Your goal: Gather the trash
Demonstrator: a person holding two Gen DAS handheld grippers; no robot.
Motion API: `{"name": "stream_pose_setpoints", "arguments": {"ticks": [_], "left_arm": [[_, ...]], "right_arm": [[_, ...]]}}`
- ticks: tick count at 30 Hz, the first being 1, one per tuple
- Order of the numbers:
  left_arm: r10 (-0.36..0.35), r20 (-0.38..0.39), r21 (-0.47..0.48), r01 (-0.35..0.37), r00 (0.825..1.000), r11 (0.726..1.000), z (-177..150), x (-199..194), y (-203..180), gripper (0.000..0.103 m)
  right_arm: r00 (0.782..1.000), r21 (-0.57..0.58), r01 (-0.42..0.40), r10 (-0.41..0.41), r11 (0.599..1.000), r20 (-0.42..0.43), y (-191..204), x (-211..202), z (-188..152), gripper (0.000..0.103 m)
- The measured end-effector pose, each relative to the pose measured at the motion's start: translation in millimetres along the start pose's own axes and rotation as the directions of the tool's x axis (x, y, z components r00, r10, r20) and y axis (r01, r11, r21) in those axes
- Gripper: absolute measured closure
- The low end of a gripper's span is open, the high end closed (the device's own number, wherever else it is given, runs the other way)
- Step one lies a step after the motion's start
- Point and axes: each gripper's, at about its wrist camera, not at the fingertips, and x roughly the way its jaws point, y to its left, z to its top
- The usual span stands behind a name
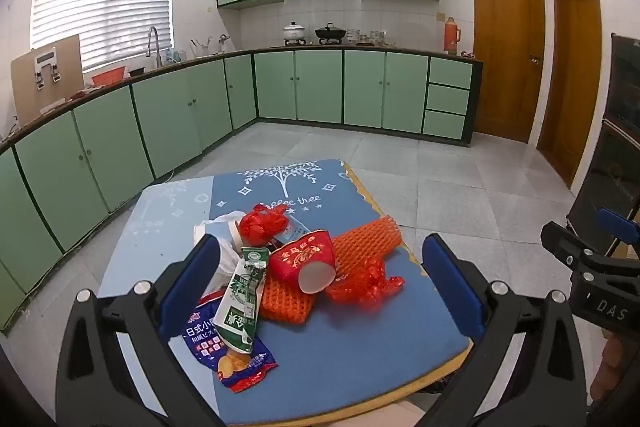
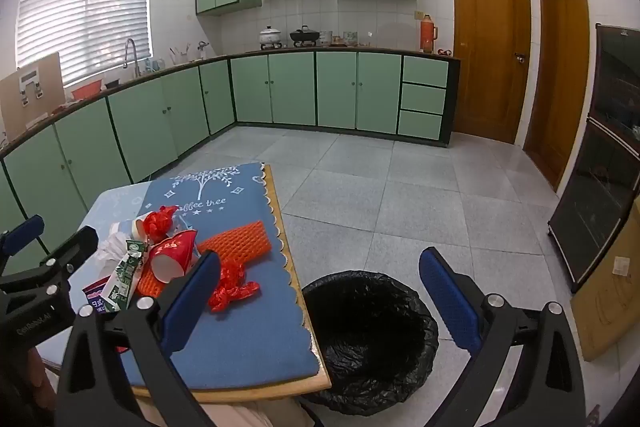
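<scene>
- Left wrist view: the left claw (image 1: 320, 267) hangs above the near end of the bench (image 1: 360, 347), jaws spread wide, nothing held.
- Between its blue pads (image 1: 452, 283) lies the trash pile on the blue mat (image 1: 280, 195).
- A red cup (image 1: 306, 259) lies on its side, mouth toward the camera, resting on orange foam net (image 1: 360, 239).
- A crushed green carton (image 1: 242, 303) lies left of the cup, its lower end over a blue snack bag (image 1: 224, 351).
- A red wrapper (image 1: 364, 283) sits just right of the cup; another red bag (image 1: 264, 221) lies behind it, beside a white bag (image 1: 216, 223).
- The right claw (image 1: 588, 259) shows at the right edge, off the bench's side.

- Right wrist view: the right claw (image 2: 320, 291) is also wide open and holds nothing.
- Below it, on the floor against the bench's edge (image 2: 312, 347), stands a bin (image 2: 368, 339) lined with black plastic; I cannot tell if anything is inside.
- The pile sits on the mat (image 2: 240, 331) to the left: cup (image 2: 172, 255), foam net (image 2: 240, 243), carton (image 2: 122, 283), red wrapper (image 2: 232, 291).
- The left claw's frame (image 2: 40, 267) shows at the left edge, near the pile.
- Green cabinets (image 2: 296, 87) and wooden doors (image 2: 488, 47) stand behind.
</scene>
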Motion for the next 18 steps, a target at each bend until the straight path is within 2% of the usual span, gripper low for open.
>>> {"name": "stream_pose_setpoints", "arguments": {"ticks": [2,18], "left_arm": [[0.012,0.028,0.024,-0.013,1.000,1.000,-1.2,-5.8,-6.0,0.005],[0.001,0.016,0.010,-0.001,1.000,1.000,6.7,-12.5,-0.7,0.005]], "right_arm": [[1.000,0.001,-0.001,0.001,1.000,0.002,-0.2,-0.1,0.0,0.006],[1.000,0.002,-0.002,0.002,1.000,0.004,-1.3,-0.2,0.1,0.006]]}}
